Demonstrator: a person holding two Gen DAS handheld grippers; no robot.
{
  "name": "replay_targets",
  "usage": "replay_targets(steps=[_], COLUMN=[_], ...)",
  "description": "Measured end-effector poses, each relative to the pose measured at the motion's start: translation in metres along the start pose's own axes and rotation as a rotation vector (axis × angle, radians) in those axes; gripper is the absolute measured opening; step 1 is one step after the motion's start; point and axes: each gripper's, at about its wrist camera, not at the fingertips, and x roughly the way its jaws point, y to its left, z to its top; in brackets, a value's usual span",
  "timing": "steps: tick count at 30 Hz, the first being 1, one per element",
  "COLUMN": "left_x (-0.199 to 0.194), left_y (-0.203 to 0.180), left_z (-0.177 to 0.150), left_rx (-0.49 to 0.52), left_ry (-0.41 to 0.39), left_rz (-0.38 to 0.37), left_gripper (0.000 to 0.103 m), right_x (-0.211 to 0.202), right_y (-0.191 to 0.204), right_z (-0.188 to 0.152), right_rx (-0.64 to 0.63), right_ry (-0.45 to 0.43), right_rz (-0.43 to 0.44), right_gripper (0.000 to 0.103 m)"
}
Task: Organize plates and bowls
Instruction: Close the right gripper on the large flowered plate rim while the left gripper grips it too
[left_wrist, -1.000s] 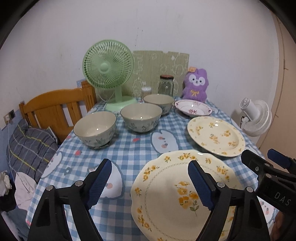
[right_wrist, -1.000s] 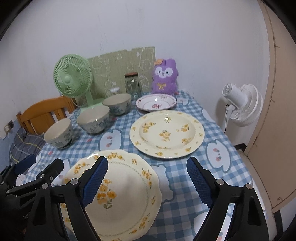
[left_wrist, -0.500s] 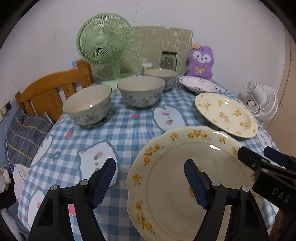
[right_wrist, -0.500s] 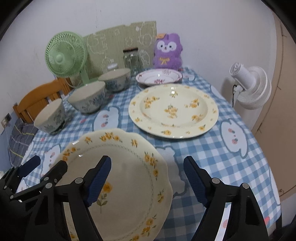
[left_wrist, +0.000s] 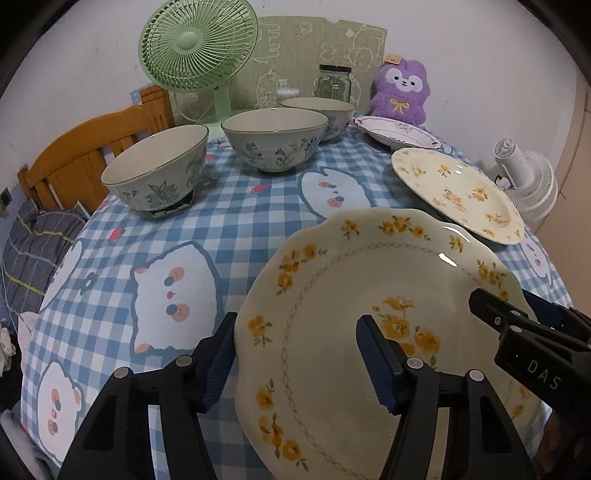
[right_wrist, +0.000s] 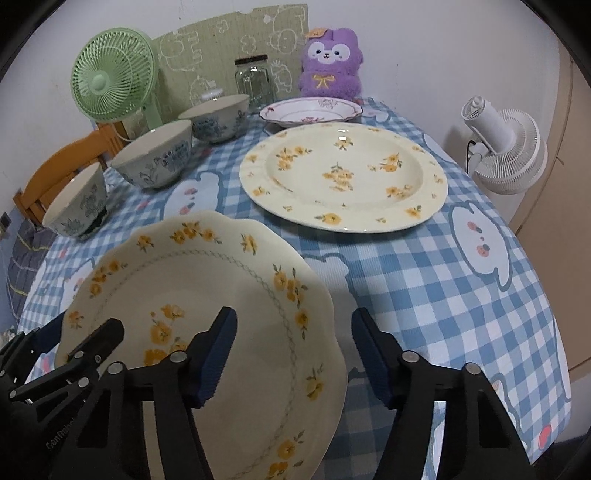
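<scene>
A scalloped cream plate with yellow flowers (left_wrist: 369, 314) (right_wrist: 207, 295) lies at the near edge of the table. My left gripper (left_wrist: 295, 354) is open and straddles its left rim. My right gripper (right_wrist: 293, 356) is open and straddles its right rim. Neither grips it. Beyond lie a round yellow-flower plate (right_wrist: 343, 177) (left_wrist: 458, 192) and a small pink-patterned plate (right_wrist: 310, 109) (left_wrist: 397, 131). Three blue-patterned bowls (left_wrist: 157, 173) (left_wrist: 275, 138) (left_wrist: 319, 110) stand in a row on the left; they also show in the right wrist view (right_wrist: 77, 201) (right_wrist: 155, 158) (right_wrist: 216, 116).
A blue checked tablecloth (right_wrist: 424, 277) covers the table. A green fan (left_wrist: 197, 44), a glass jar (left_wrist: 334, 83), a purple plush (left_wrist: 400, 92) and a green board stand along the back wall. A wooden chair (left_wrist: 74, 155) is at left, a white fan (right_wrist: 502, 155) at right.
Both grippers have moved down and forward, closing in on the scalloped plate; their open fingers now sit around its left and right rims.
</scene>
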Motion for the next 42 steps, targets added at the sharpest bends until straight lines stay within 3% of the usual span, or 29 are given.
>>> replay_targets(steps=[2,8,42], left_x=[0.000,0.007,0.006], left_y=[0.000,0.004,-0.026], left_z=[0.000,-0.002,-0.002], left_rx=[-0.002,-0.018,-0.014], left_ry=[-0.001,0.028,0.065], left_rz=[0.007,0.017,-0.011], left_gripper=[0.063,0.055,0.052], right_x=[0.003,0.005,0.000], right_y=[0.000,0.002,-0.029], right_z=[-0.001,-0.002,-0.005], right_rx=[-0.001,-0.013,0.053], right_ry=[0.013,0.020,-0.007], right_rz=[-0.008,0.002,-0.037], right_gripper=[0.057,0.051,0.050])
